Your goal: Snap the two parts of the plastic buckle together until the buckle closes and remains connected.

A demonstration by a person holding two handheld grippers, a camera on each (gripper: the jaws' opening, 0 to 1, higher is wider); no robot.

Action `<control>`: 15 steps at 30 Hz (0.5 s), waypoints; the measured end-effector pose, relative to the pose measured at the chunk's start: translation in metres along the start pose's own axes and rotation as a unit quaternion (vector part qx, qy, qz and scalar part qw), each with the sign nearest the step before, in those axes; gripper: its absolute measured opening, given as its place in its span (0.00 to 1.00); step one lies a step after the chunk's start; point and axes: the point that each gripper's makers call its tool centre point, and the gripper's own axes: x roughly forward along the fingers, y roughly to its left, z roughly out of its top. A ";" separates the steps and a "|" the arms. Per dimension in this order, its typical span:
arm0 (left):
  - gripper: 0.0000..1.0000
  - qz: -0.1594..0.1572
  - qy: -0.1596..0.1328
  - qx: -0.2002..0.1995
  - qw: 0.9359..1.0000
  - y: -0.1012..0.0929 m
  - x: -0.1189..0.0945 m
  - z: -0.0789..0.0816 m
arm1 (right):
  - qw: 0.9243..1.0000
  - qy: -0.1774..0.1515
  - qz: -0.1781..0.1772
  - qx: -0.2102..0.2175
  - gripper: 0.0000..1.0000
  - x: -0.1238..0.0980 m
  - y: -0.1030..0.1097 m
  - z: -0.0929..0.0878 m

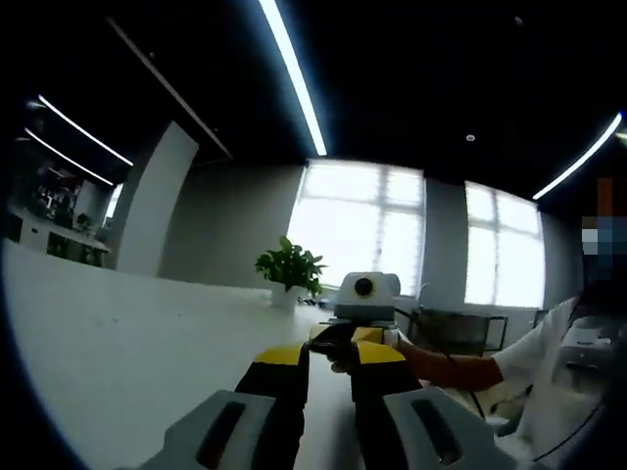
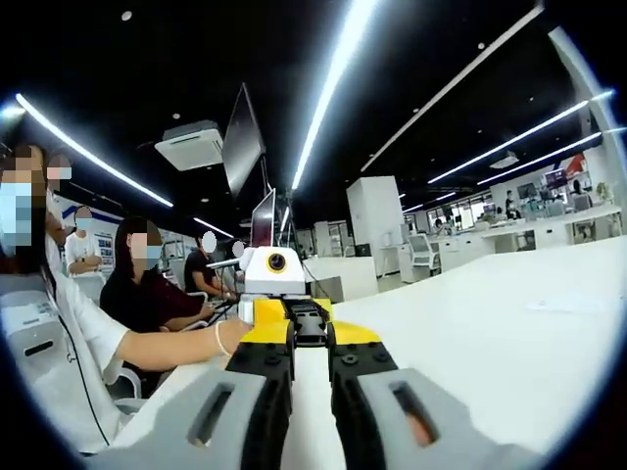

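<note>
Two tools meet tip to tip over the white surface point(image 2: 509, 323): ahead of the left tool point(image 1: 330, 354) a dark buckle piece point(image 1: 333, 338) sits pinched between its nearly shut jaws, and just beyond the right tool point(image 2: 311, 348), likewise clamped close, lies a black buckle part point(image 2: 309, 321). Judging from this, the halves are being pressed together, but whether they have clicked I cannot tell. No readable writing or brand shows.

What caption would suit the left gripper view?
Two grippers meet nose to nose over a white table, a black buckle between them, potted plant behind.
</note>
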 end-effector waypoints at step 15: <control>0.13 0.025 -0.036 -0.005 0.999 0.006 -0.013 0.015 | 0.999 -0.027 -0.007 0.025 0.12 0.000 0.001 0.010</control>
